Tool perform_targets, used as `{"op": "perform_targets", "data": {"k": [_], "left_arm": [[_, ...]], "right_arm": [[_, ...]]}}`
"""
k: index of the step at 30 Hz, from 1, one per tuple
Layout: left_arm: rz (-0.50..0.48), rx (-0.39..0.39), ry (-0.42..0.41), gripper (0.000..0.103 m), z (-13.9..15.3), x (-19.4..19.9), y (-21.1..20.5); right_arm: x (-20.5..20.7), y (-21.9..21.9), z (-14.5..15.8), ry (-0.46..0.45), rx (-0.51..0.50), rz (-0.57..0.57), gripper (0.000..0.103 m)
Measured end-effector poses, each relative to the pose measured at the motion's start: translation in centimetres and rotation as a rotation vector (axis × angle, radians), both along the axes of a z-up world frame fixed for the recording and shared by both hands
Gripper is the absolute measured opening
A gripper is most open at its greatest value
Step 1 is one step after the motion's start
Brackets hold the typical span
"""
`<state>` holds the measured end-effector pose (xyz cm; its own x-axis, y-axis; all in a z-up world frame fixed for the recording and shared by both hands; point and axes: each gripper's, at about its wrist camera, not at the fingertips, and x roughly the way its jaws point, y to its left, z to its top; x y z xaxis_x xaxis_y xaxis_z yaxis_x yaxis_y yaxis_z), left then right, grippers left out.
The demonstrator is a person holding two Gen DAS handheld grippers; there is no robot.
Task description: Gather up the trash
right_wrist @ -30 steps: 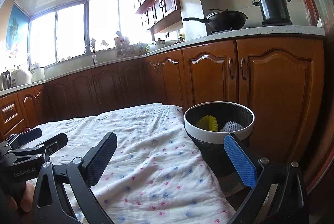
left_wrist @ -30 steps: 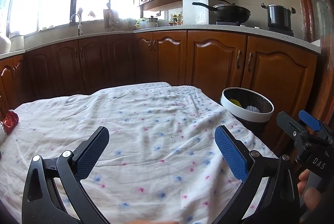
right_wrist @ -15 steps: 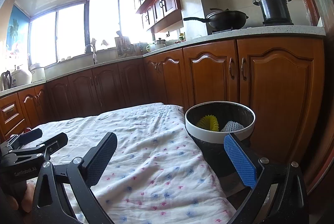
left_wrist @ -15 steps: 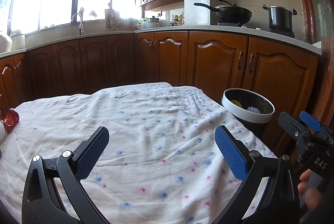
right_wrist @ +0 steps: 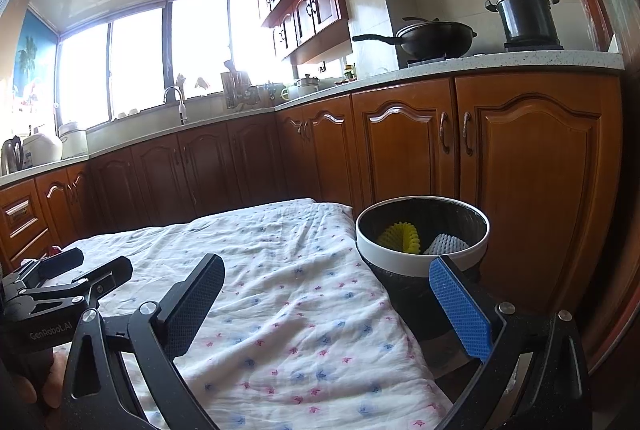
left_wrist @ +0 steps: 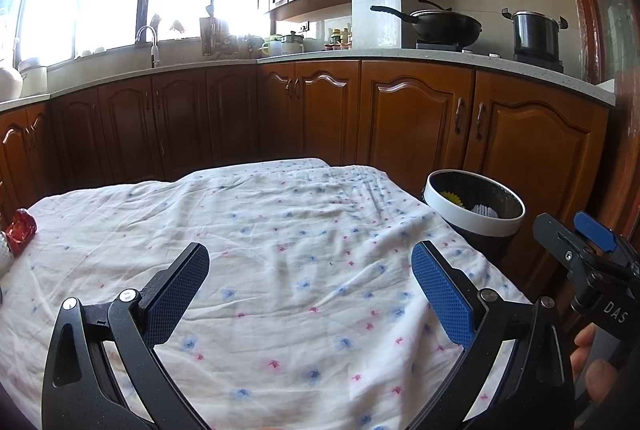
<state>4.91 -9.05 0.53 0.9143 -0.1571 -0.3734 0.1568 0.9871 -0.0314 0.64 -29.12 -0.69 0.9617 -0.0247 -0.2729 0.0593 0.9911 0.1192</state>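
Little had shifted over the last second: both views had only drifted slightly, and the red wrapper [left_wrist: 20,230] lay where it had been, at the far nine o'clock edge of the cloth-covered surface [left_wrist: 280,230]. It was crumpled foil by the look of it, just beside a white object cut off by the frame, too little of which showed to name. It seemed to be the last piece of trash on the cloth.

At two o'clock from the left tongs [left_wrist: 308,290] stood the trash bin [left_wrist: 472,226], a dark bucket with a white rim set just off the surface's right edge, low enough that things could be dropped in from above. Inside it lay a yellow fluted paper cup [right_wrist: 400,236] and a white one [right_wrist: 446,244], so part of the job appeared done.

The left tongs hovered over the middle of the cloth, spread wide and empty. The right tongs [right_wrist: 324,306] hung near the right edge, also gaping with nothing between them, the bin at one o'clock just beyond the blue pad.

Open room was generous: the wrinkled floral cloth was bare across its middle. The wrapper probably suited the left tongs, being on their side, though it sat close to the drop-off at the edge and could be nudged over.
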Motion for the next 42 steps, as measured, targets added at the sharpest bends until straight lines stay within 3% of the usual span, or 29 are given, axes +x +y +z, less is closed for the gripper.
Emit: {"op": "perform_targets", "data": {"k": [42], "left_arm": [[-0.010, -0.007, 0.012, 0.103, -0.33, 0.39, 0.52]], "right_arm": [[0.19, 0.19, 0.31, 0.015, 0.015, 0.011, 0.103]]}}
